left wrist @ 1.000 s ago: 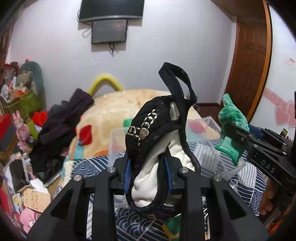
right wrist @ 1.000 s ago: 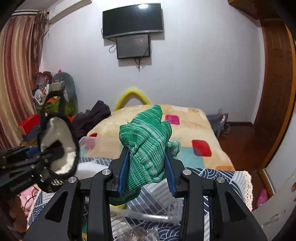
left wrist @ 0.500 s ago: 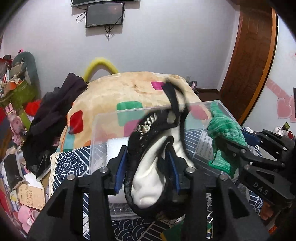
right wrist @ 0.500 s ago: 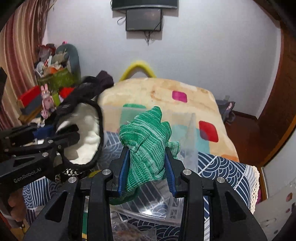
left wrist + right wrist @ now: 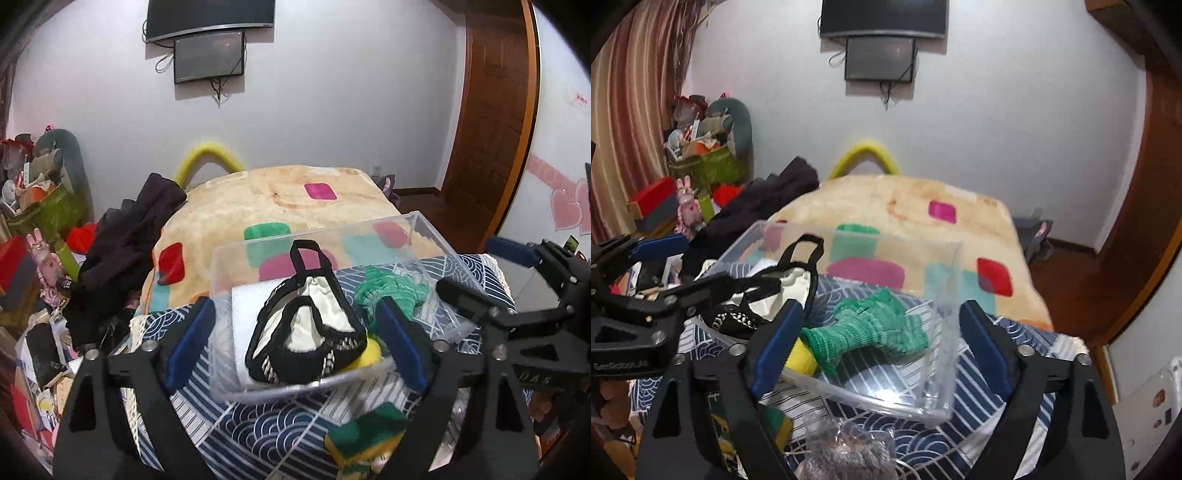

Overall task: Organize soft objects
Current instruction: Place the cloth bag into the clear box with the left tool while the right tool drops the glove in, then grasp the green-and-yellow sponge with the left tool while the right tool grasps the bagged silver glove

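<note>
A clear plastic bin point(image 5: 424, 225) point(image 5: 942, 369) stands on the blue wave-patterned cloth. Inside it lie a black-and-white pouch point(image 5: 310, 332) point(image 5: 783, 280) with a black loop handle and a green knitted glove point(image 5: 871, 328) point(image 5: 391, 291), on a white pad point(image 5: 243, 321) with a yellow sponge point(image 5: 801, 360) beside them. My left gripper point(image 5: 295, 343) is open, its jaws spread around the pouch. My right gripper point(image 5: 879, 343) is open, its jaws spread around the glove.
A green-yellow sponge point(image 5: 365, 443) lies on the cloth point(image 5: 258, 432) in front of the bin. A grey knitted item in clear wrap point(image 5: 846, 454) lies near the front edge. Behind is a bed with a patterned blanket point(image 5: 280, 199) and dark clothes point(image 5: 129, 243).
Both grippers came down to the bin and opened. The pouch and the green glove were let go and now lie inside the bin.
</note>
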### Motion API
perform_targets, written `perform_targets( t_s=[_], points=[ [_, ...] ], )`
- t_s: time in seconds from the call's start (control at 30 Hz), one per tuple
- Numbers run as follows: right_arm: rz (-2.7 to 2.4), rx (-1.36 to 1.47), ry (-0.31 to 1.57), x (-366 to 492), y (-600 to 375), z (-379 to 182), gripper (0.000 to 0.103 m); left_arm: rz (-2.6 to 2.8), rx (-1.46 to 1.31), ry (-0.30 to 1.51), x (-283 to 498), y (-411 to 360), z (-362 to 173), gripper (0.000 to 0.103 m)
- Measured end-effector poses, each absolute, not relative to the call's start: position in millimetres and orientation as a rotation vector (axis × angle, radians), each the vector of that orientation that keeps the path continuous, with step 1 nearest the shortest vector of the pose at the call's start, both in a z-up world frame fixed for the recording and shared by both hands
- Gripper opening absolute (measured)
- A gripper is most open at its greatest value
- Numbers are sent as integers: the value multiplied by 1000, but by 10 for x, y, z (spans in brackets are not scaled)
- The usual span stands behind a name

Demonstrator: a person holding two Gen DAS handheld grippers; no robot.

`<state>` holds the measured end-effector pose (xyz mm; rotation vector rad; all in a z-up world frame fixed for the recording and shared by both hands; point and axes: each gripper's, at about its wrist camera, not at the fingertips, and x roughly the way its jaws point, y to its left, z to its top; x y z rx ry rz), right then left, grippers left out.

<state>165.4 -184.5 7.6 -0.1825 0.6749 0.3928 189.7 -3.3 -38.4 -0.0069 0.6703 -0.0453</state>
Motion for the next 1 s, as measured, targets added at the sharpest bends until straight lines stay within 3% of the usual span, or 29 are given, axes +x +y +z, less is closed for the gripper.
perform_targets(
  t_s=[0.43,1.0],
  points=[
    [380,-149,550,1193,-2029,245,95,-104,-18,762,1406,-53,-661,95],
    [355,-69,738,920,-2255,-476,94,-167,-85,907,1462,-336,-1283,95]
  ],
)
